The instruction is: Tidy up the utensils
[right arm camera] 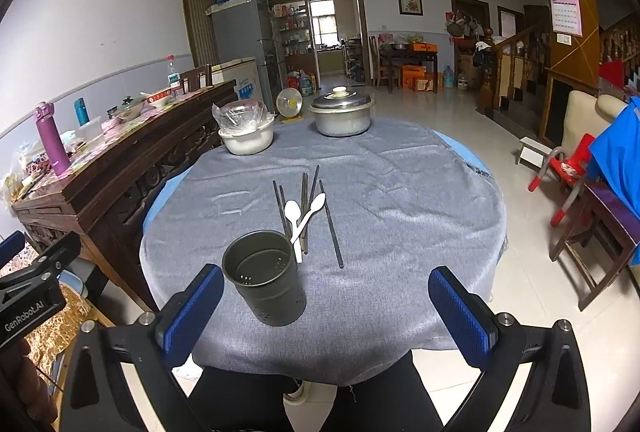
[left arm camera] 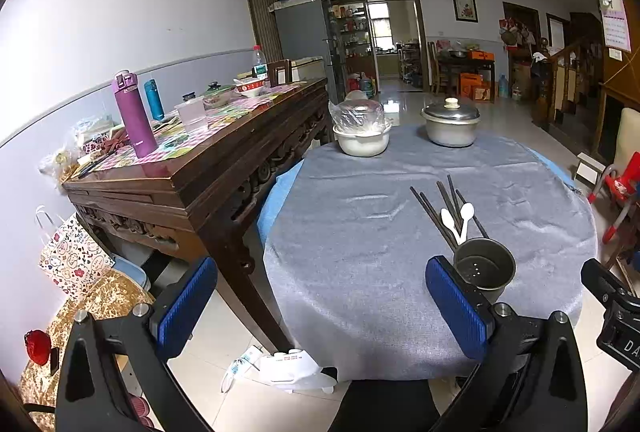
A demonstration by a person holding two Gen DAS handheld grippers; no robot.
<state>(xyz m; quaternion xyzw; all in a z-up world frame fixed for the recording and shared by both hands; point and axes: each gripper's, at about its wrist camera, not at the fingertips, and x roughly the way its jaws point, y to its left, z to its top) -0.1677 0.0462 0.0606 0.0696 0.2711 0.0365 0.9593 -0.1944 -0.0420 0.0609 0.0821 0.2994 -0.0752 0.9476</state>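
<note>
The chopsticks (right arm camera: pixel 308 208) and two white spoons (right arm camera: pixel 298 218) lie loose in a small heap on the grey cloth, toward the near edge of the round bench (right arm camera: pixel 420 192), just beyond the dark metal holder (right arm camera: pixel 264 284). The holder stands upright and looks empty, its drain holes showing on the bottom. One chopstick (right arm camera: pixel 331 228) lies a little apart on the right of the heap; the spoons rest across the others, one handle reaching the holder's rim.

Both hand-held grippers hover short of the near edge, jaws spread wide and holding nothing: the right hand-held gripper (right arm camera: pixel 326 308) faces the holder and heap, the left hand-held gripper (left arm camera: pixel 320 304) sits further left with the holder just past its right finger.

The step in hand is likely the first pickup. The spoons on top look the best start, since lifting them frees the sticks beneath. Pinch a handle at mid-length, tip it upright and lower it in without knocking the light holder; the left could steady it. The lone chopstick is thin and flat on cloth, so the jaws must close low and square.

Two covered pots (right arm camera: pixel 342 114) stand at the far edge, well apart.
</note>
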